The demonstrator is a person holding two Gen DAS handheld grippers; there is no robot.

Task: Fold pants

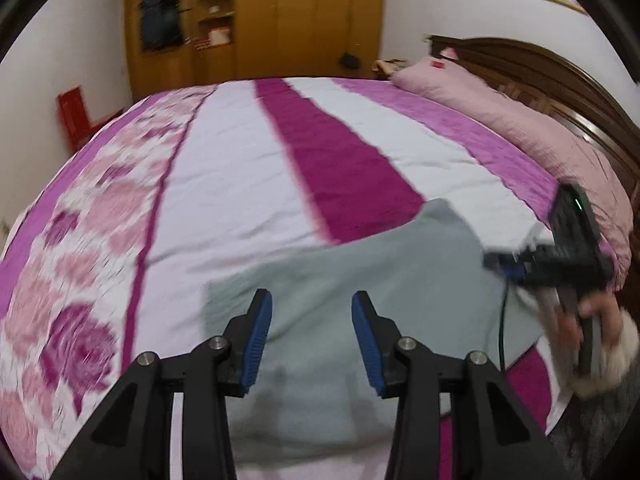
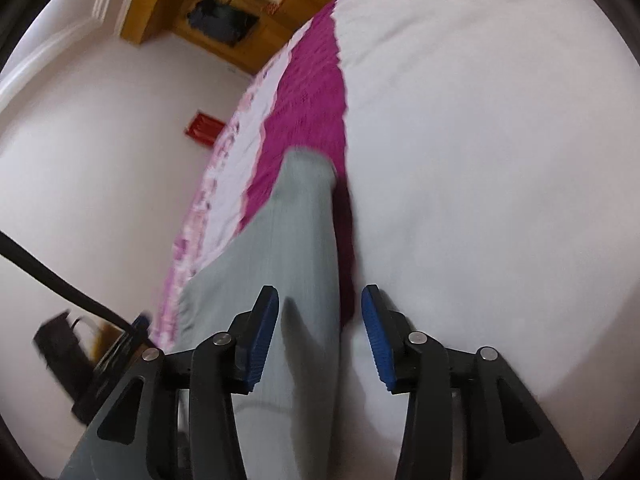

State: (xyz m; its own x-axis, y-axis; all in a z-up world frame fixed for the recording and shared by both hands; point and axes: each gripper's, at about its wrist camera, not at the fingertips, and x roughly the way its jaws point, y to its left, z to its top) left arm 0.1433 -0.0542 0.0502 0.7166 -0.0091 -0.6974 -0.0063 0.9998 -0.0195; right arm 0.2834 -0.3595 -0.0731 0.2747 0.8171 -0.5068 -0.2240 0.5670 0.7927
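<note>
Two grippers, jaws apart, nothing clamped: left gripper point(image 1: 312, 334), right gripper point(image 2: 320, 334). Grey pants point(image 1: 360, 280) flat at near edge of bed point(image 1: 224, 184). Bare bedspread beyond, far and left.

Looked down close over the bed point(image 1: 224, 184) from each wrist, toward the wardrobe point(image 1: 280, 20); shared the grey pants point(image 1: 360, 264).

Even, soft indoor light, nothing harsh, no glare. Motion blur smears the floral bedspread point(image 1: 84, 264) at the left edge and the hand point(image 1: 592, 320) at right. Strong fisheye bending, with dark vignette corners in both views. A faint shadow falls on the grey pants point(image 2: 296, 264); the right view is softer overall
</note>
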